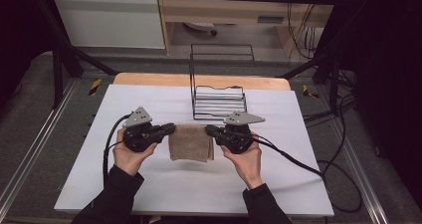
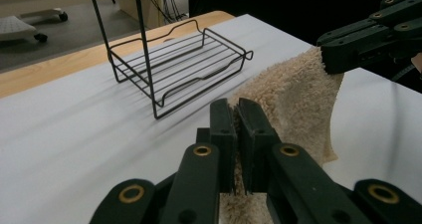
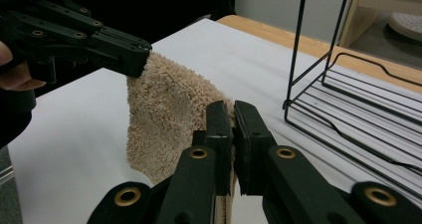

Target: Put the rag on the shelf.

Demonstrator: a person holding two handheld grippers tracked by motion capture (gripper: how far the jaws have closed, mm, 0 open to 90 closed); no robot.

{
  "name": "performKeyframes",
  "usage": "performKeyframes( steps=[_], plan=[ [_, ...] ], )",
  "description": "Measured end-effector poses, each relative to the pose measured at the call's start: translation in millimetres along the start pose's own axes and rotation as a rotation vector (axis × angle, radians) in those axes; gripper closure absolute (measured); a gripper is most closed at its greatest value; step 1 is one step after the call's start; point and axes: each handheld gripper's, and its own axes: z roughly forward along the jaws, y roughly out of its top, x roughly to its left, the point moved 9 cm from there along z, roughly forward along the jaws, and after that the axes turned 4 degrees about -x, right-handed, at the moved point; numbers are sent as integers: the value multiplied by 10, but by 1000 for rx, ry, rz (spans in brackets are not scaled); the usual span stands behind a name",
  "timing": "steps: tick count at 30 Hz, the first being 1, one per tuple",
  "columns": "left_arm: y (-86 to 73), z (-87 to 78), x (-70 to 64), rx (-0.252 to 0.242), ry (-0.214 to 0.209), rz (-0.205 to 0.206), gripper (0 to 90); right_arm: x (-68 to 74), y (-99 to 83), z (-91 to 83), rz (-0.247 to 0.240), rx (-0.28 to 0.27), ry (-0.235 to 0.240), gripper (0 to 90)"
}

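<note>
A white-topped table (image 1: 149, 184) with a wooden far edge stands on grey carpet (image 1: 30, 84). Beyond the table sit a white cabinet (image 1: 109, 20) and a wooden desk (image 1: 224, 10); black cables (image 1: 303, 30) hang right of the desk. Dark frame bars (image 1: 64, 50) flank the table.

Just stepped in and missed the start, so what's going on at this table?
A person holds a two-jaw gripper in each hand. The left gripper and the right gripper are each shut on an upper corner of a beige terry-cloth towel, which hangs between them above the white tabletop. A black wire rack stands just behind the towel, nothing on it.
</note>
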Motion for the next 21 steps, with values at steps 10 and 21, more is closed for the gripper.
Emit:
performKeyframes(
  steps=[10,21],
  plan=[
    [193,92,-32,-47,-2,-4,855,-97,131,-114,-13,-35,-30,861],
    [404,183,-44,-104,0,-10,855,-208,302,-215,-24,-82,-63,861]
  ],
)
